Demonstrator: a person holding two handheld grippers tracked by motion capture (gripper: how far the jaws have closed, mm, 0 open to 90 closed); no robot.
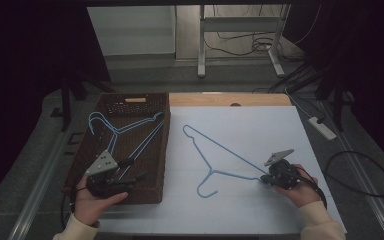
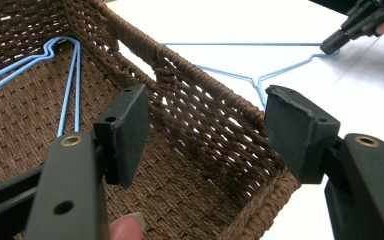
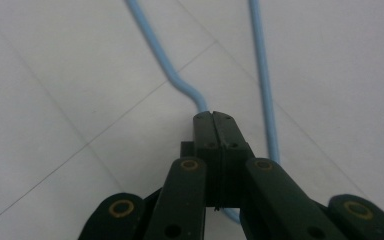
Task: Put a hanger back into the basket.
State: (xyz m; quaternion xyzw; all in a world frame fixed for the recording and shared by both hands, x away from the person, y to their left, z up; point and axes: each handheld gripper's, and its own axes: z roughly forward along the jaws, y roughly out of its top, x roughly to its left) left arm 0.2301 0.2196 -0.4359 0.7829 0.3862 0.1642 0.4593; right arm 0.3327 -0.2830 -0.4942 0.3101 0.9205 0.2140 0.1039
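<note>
Light blue wire hanger (image 1: 220, 155) on white table sheet (image 1: 260, 125); dark brown woven basket (image 1: 152, 192) (two blue hangers (image 1: 122, 131) inside).

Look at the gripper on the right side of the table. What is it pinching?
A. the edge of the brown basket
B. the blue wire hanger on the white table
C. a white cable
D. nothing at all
B: the right gripper has its jaws shut on a bend of the blue wire hanger, which lies on the white table.
</note>
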